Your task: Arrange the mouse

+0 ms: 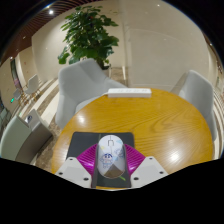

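Gripper view: unlabelled white mouse [110,155] stands between open gripper [111,170] fingers.

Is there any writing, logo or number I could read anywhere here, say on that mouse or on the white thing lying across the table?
No readable text anywhere.
Mouse, standing between the open jaws of the gripper: a faint grey mark on its back, too blurred to read.
White flat object at the far side of the table: no lettering shows.
Chairs and plant: no signs or labels.
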Action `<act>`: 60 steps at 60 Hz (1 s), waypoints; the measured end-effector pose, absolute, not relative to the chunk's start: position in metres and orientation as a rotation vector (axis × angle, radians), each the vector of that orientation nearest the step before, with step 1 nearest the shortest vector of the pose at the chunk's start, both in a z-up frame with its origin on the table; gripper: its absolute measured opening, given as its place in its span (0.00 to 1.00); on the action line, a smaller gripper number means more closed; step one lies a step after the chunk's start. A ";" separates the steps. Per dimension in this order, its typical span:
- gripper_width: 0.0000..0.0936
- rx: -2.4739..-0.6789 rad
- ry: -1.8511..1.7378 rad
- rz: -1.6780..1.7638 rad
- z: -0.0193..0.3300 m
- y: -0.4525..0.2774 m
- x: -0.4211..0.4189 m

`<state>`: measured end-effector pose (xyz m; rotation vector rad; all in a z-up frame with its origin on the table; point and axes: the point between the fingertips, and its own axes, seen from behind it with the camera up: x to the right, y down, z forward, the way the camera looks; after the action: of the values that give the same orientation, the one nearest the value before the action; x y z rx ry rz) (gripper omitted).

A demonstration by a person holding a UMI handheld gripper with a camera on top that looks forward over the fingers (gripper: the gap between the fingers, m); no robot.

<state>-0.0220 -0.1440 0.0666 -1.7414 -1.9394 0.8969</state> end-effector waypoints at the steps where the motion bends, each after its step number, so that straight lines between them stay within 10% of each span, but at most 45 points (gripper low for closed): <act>1: 0.42 -1.747 -1.950 0.896 0.061 -0.152 -0.020; 21: 0.43 -1.720 -2.001 0.797 -0.011 -0.203 -0.023; 30: 0.60 -1.711 -1.975 0.791 -0.007 -0.201 -0.027; 35: 0.94 -1.712 -1.962 0.789 0.011 -0.193 -0.021; 60: 0.93 -1.690 -1.877 0.749 0.164 -0.071 0.124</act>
<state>0.1243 -0.0706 0.1637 -1.6902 -1.8773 0.7487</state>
